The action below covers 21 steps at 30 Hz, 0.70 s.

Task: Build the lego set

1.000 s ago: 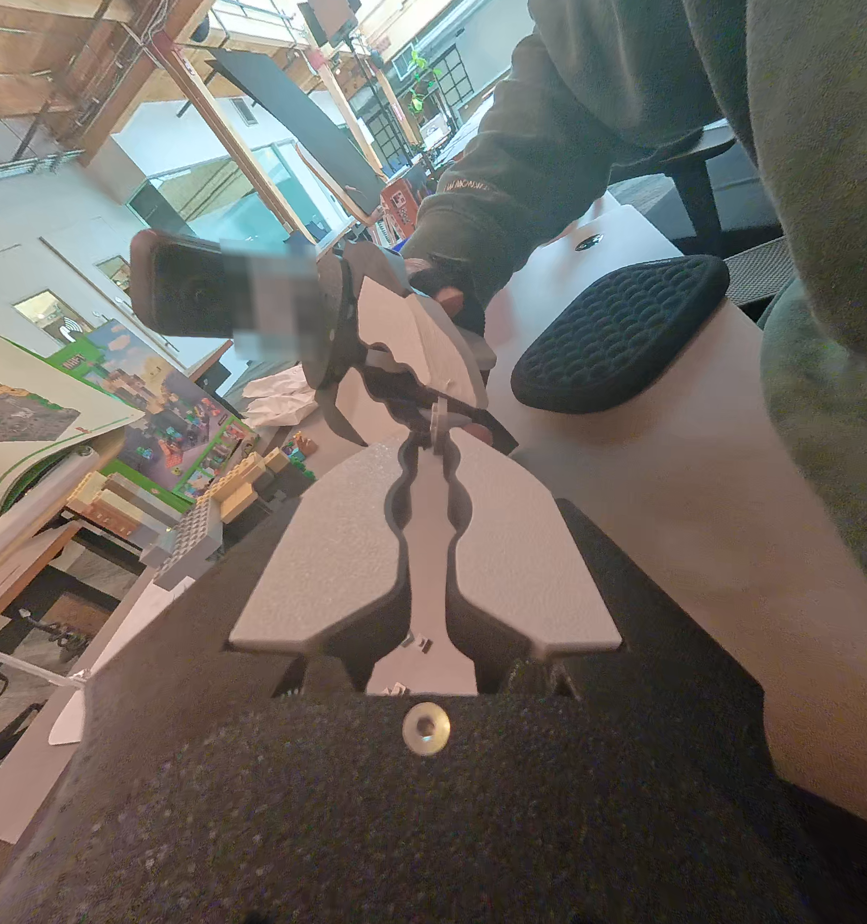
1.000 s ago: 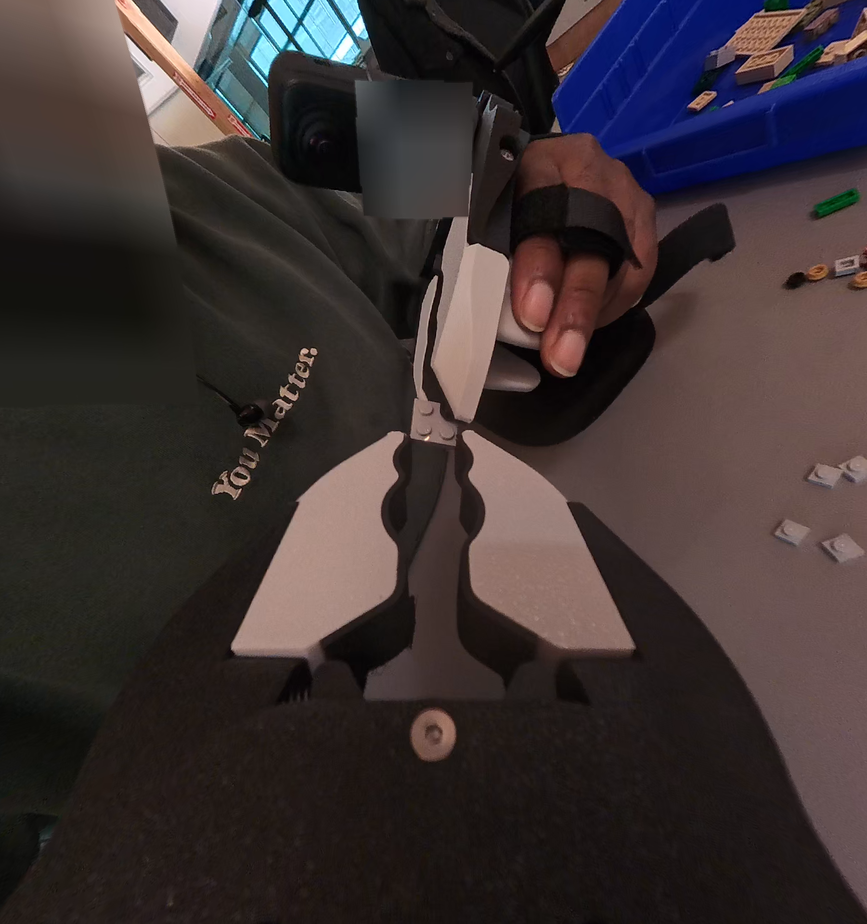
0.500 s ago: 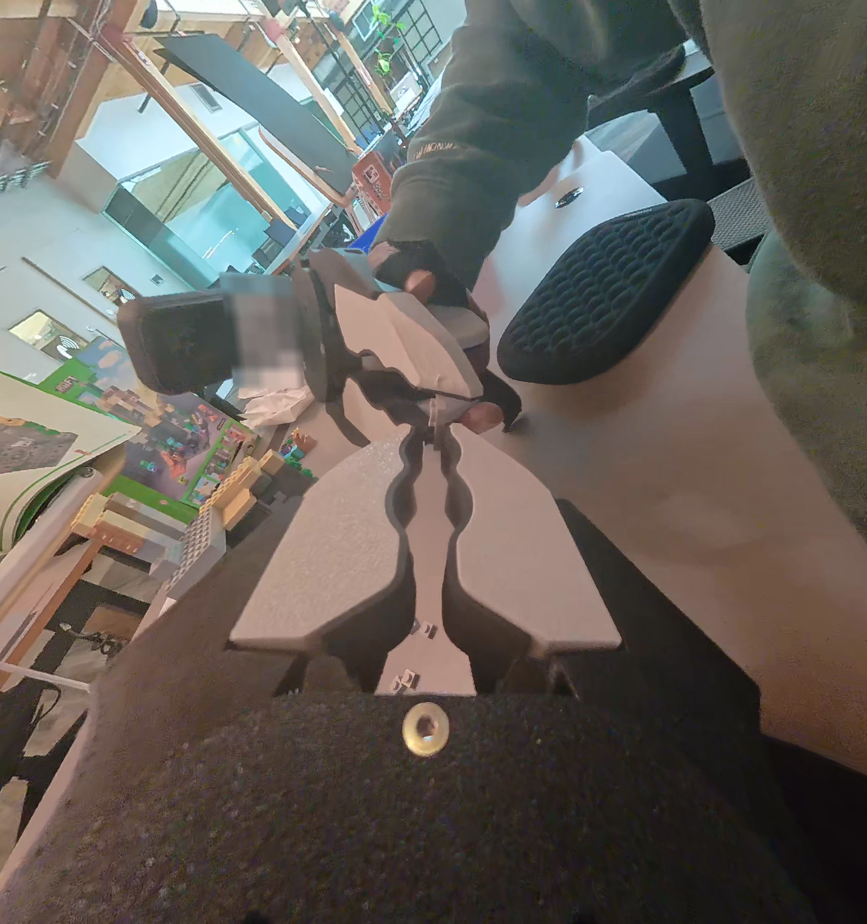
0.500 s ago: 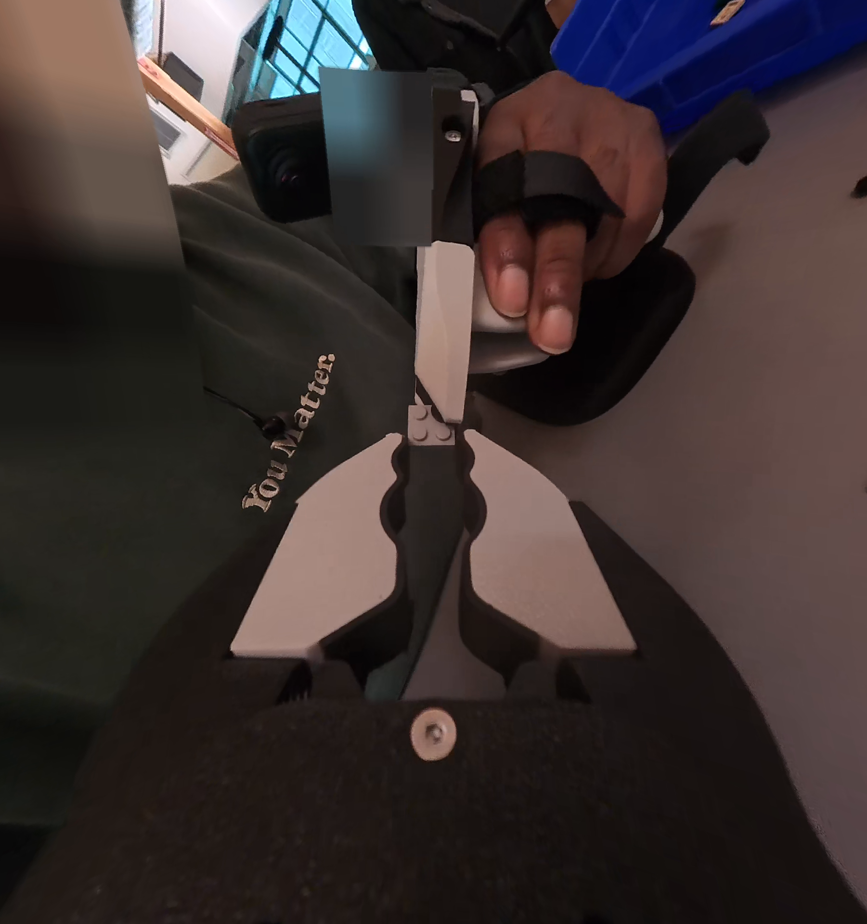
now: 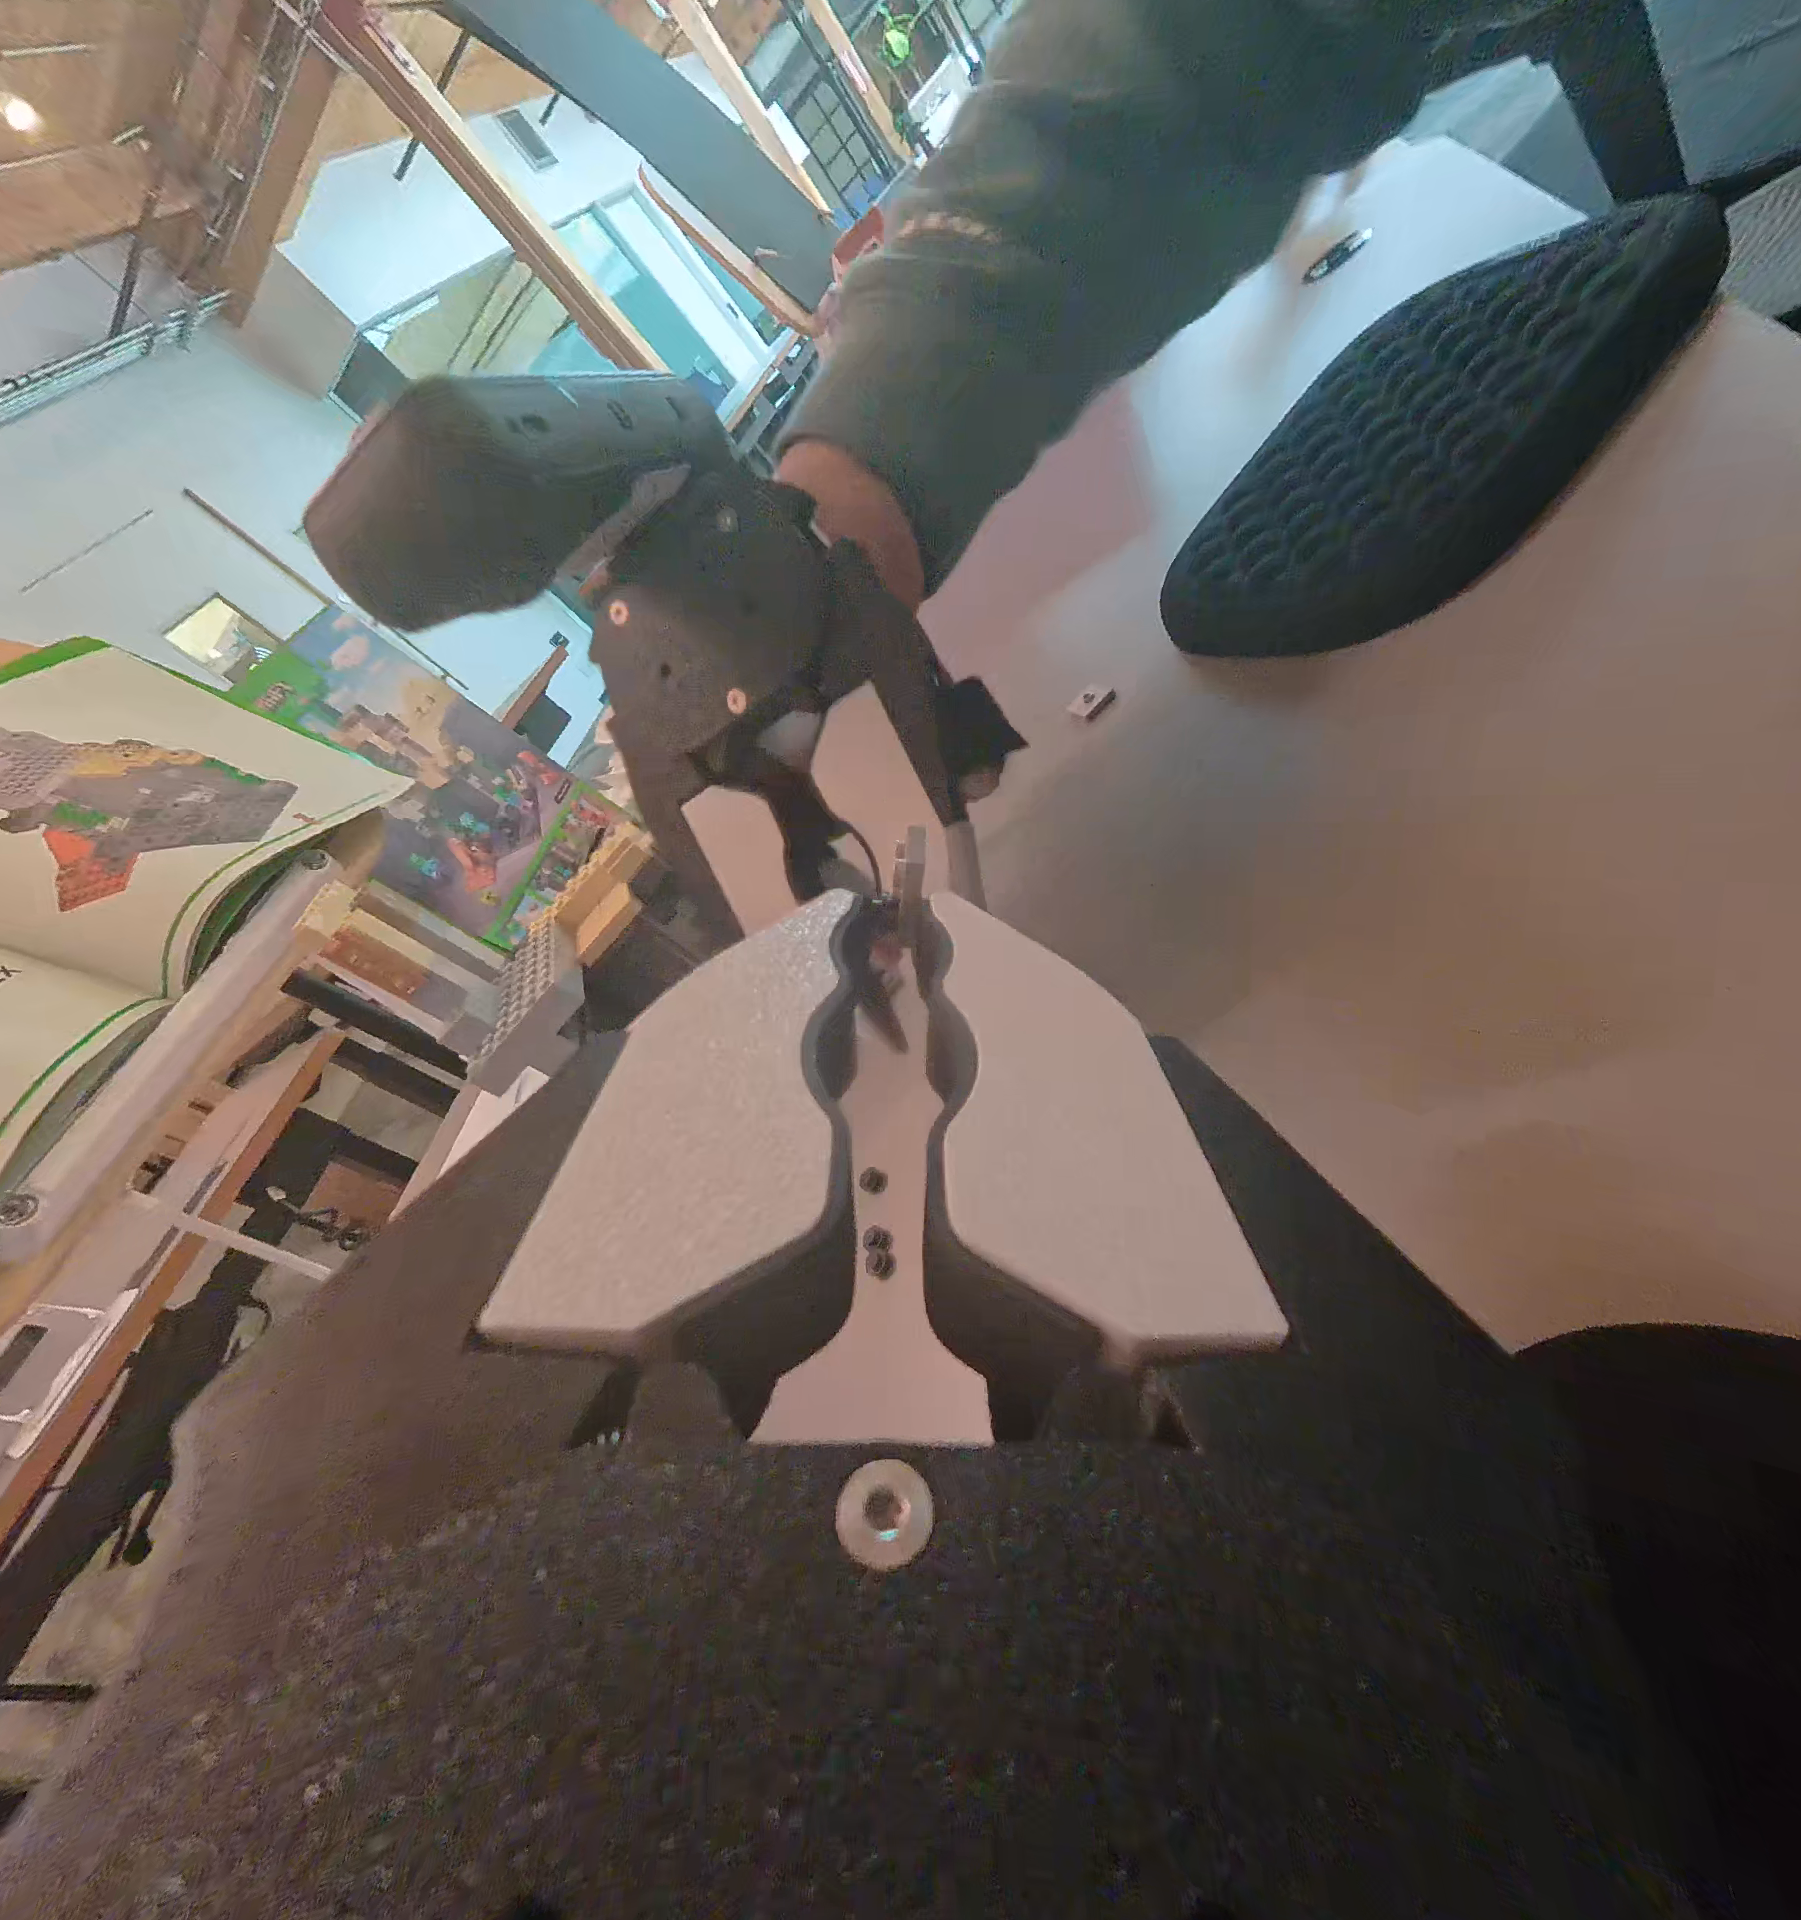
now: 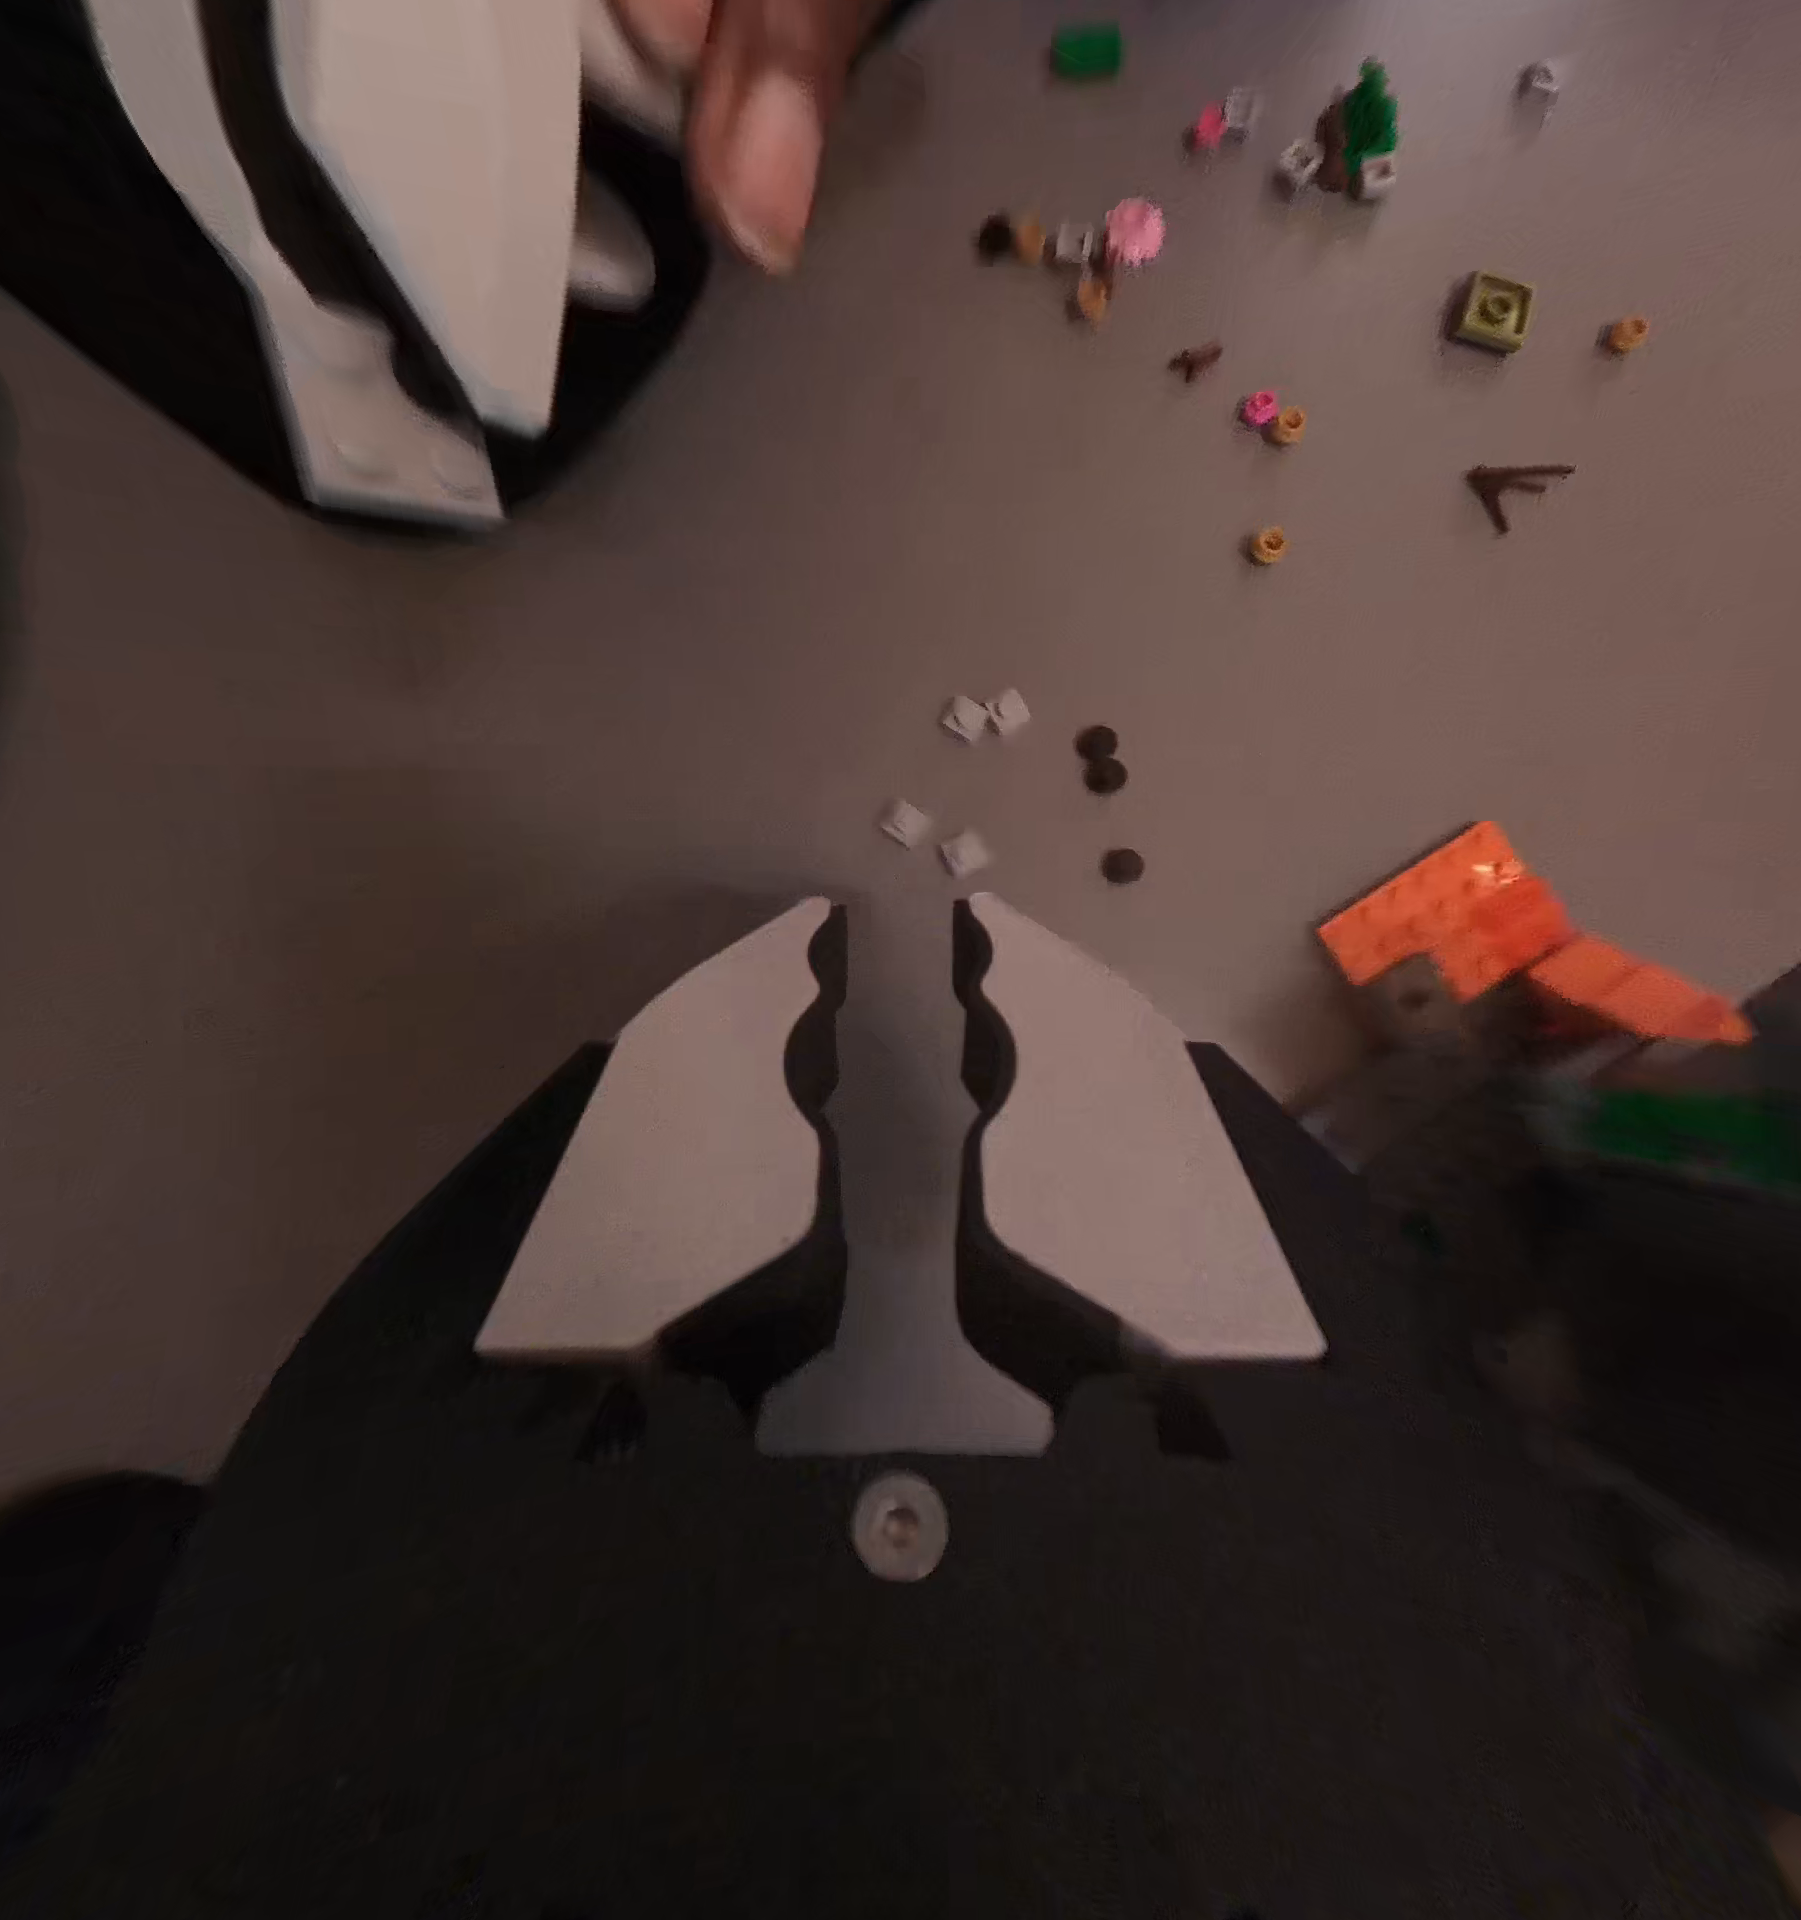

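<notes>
Right tool [image 6: 901, 904] withdrawn from grey plate [image 5: 911, 862], parted, empty; left tool [image 5: 896, 904] closed on its edge. Judged light, stiff, slippery.

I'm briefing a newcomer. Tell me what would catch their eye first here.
In the right wrist view, the bright orange plates on the partly built model at the right edge stand out, with small loose pieces scattered over the grey table. At upper left the left gripper pinches a grey plate, while the right gripper is open and empty.
</notes>
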Each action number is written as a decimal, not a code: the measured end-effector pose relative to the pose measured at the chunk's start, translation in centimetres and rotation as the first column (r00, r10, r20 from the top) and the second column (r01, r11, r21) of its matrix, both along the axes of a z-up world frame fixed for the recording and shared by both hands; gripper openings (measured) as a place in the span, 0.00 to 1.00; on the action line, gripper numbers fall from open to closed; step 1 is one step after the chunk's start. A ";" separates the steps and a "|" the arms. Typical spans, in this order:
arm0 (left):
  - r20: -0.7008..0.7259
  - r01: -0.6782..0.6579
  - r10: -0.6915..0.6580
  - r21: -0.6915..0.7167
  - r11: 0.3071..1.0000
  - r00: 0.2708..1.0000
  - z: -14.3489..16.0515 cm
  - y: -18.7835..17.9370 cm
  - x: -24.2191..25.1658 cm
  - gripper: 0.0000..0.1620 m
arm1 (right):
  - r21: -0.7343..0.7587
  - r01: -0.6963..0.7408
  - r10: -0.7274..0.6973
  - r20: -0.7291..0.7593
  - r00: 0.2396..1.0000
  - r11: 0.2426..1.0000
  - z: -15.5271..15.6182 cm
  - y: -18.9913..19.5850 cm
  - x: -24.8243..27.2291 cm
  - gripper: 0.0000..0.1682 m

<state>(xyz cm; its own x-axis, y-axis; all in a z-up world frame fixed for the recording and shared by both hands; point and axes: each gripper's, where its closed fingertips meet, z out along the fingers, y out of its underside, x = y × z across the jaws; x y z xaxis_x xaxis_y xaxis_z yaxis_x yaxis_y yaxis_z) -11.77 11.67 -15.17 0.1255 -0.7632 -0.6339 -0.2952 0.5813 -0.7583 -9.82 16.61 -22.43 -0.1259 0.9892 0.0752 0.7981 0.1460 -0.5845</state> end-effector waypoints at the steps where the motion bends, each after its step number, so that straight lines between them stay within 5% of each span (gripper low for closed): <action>1: -0.005 -0.001 0.001 0.008 1.000 1.000 -0.1 0.0 0.0 0.05 | 0.050 -0.048 0.046 0.045 0.998 0.998 -0.6 0.3 -0.2 0.12; 7: 0.000 -0.008 0.008 0.056 0.998 1.000 -0.1 0.2 0.0 0.05 | 0.027 -0.182 0.177 0.132 0.975 0.983 -1.9 0.4 -1.8 0.12; 21: -0.002 -0.019 0.019 0.103 0.994 1.000 0.0 0.1 0.2 0.05 | -0.088 -0.200 0.213 0.172 0.962 0.976 -1.9 -1.7 -1.3 0.04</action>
